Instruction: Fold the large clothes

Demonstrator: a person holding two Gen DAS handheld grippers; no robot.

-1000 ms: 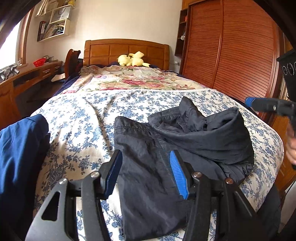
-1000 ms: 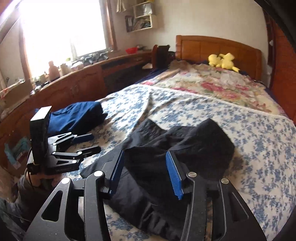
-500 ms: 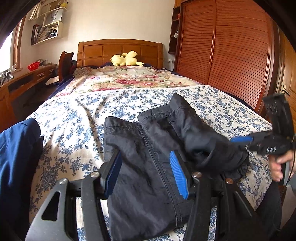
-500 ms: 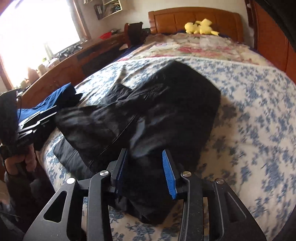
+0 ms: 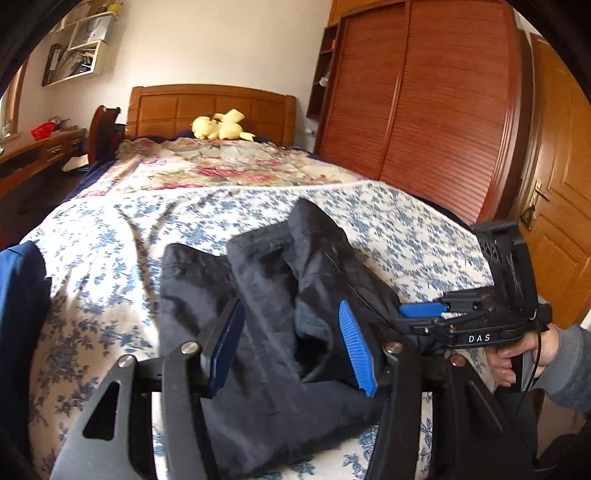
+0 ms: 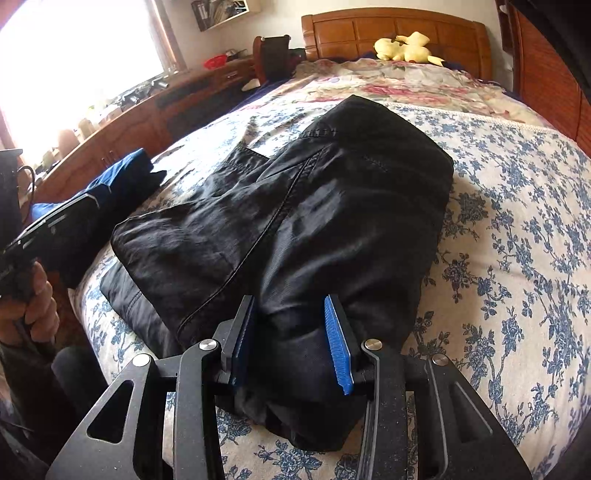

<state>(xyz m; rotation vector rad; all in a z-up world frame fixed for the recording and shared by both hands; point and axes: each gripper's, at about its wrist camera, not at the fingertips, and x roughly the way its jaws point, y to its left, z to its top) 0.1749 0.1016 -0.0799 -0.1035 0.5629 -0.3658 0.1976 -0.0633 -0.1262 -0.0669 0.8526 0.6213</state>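
1. right gripper [image 6: 291,339]: jaws just closing around a bunched fold of black trousers [image 6: 295,206], likely for flattening; pinch not certain.
2. left gripper [image 5: 291,343]: open, hovering above trousers, beside blue garment [image 5: 18,314].
3. beneath: floral bedspread [image 6: 517,221].

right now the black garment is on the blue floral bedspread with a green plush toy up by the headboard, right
Not quite: the plush toy by the headboard is yellow, as the right wrist view shows. The black garment does lie on the blue floral bedspread.
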